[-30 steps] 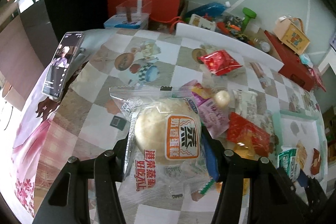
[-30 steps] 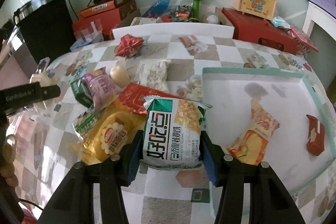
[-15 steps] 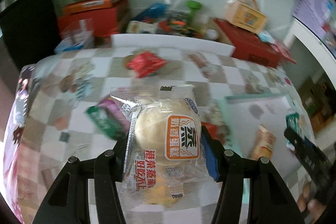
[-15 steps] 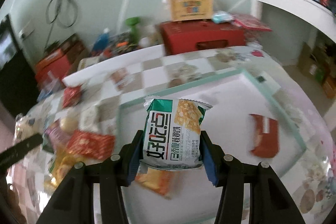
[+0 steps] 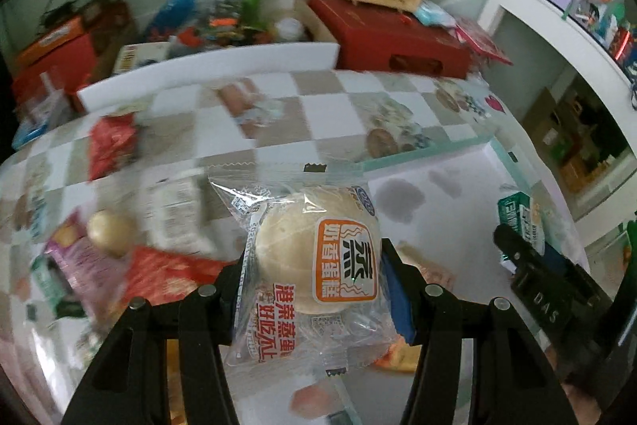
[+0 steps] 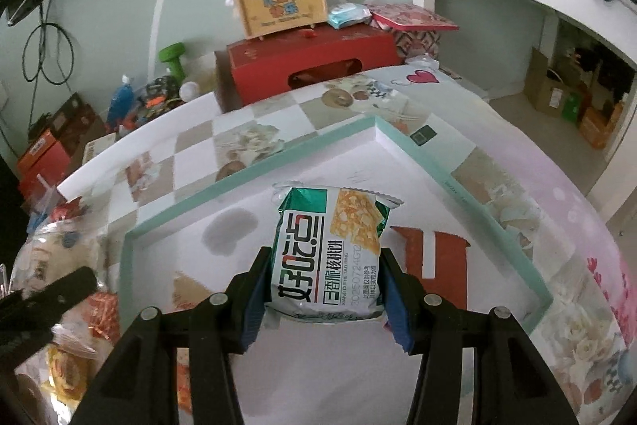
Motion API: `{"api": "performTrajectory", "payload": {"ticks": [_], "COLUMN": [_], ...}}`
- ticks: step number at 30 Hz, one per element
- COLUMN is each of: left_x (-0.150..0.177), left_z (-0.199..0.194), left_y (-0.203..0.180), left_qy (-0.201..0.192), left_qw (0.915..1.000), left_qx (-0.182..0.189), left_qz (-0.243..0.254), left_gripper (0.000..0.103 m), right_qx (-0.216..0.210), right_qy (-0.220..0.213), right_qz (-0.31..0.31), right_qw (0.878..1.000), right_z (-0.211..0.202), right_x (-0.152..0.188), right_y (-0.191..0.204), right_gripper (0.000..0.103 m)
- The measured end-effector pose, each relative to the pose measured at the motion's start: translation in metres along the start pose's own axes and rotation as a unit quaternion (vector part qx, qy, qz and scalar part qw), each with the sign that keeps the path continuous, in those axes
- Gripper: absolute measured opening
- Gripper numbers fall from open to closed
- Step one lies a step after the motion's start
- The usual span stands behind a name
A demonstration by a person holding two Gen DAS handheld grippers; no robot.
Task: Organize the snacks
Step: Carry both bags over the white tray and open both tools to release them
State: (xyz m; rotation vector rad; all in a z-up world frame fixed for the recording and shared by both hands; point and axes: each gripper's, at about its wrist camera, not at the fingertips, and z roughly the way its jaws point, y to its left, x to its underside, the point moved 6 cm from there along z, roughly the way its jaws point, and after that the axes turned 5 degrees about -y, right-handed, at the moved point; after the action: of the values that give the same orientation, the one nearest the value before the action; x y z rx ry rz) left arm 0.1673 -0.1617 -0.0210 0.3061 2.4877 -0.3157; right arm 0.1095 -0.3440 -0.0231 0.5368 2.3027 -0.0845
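Over the tray (image 6: 254,182): both packets were held aloft.
Left gripper (image 5: 314,281): jaws clamped the steamed cake packet (image 5: 306,265).
Right gripper (image 6: 324,289): jaws clamped the walnut biscuit packet (image 6: 330,253); red wrapper (image 6: 430,257) at 3 o'clock.

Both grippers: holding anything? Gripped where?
Left gripper pinches the clear-wrapped steamed cake by its two sides. Right gripper pinches the green walnut cookie packet by its lower sides.
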Motion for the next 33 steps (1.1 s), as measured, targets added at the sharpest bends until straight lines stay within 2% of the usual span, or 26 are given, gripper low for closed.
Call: {"api": "performTrajectory", "payload": {"ticks": [9,10,12,19,22,23,24,26,29,33], "left_x": [-0.009,-0.009,-0.009,-0.01,-0.011,-0.012,-0.013,-0.015,-0.017,-0.017], "left_z": [0.041,0.042,0.041,0.029,0.025,0.024,0.021,0.017,0.015,0.016], "left_y": [-0.025,-0.025,-0.027,-0.027,-0.018,-0.014,-0.009,-0.001,0.01,0.019], "left_qy": [0.022,0.023,0.021,0.014,0.01,0.007,-0.002,-0.012,-0.021,-0.025], "left_qw": [0.9997,0.9996,0.9996,0.9998,0.9998,0.9997,0.9992,0.9983,0.9965,0.9943], "left_qx": [0.011,0.013,0.016,0.011,-0.013,-0.023,-0.038,-0.055,-0.077,-0.099], "left_qz": [0.005,0.004,0.001,0.001,-0.008,-0.01,-0.013,-0.017,-0.023,-0.033], "left_gripper": [0.06,0.062,0.084,0.085,0.089,0.098,0.103,0.103,0.103,0.103], "right_qx": [-0.005,-0.004,-0.002,-0.006,-0.004,-0.004,-0.003,0.003,0.006,0.011], "right_qy": [0.009,0.01,0.009,0.007,0.013,0.019,0.021,0.021,0.022,0.019], "right_qz": [0.006,0.004,0.004,0.01,0.005,0.0,-0.003,-0.008,-0.012,-0.012], "right_qw": [1.0,1.0,1.0,1.0,1.0,1.0,1.0,1.0,1.0,1.0], "right_z": [0.015,0.015,0.015,0.01,0.012,0.014,0.015,0.016,0.018,0.018], "right_x": [-0.002,-0.002,-0.003,-0.004,-0.003,-0.001,-0.001,0.0,0.001,0.001], "right_y": [-0.006,-0.006,-0.007,-0.009,-0.008,-0.007,-0.007,-0.006,-0.005,-0.008], "right_gripper": [0.056,0.056,0.057,0.057,0.058,0.065,0.076,0.081,0.083,0.103]}}
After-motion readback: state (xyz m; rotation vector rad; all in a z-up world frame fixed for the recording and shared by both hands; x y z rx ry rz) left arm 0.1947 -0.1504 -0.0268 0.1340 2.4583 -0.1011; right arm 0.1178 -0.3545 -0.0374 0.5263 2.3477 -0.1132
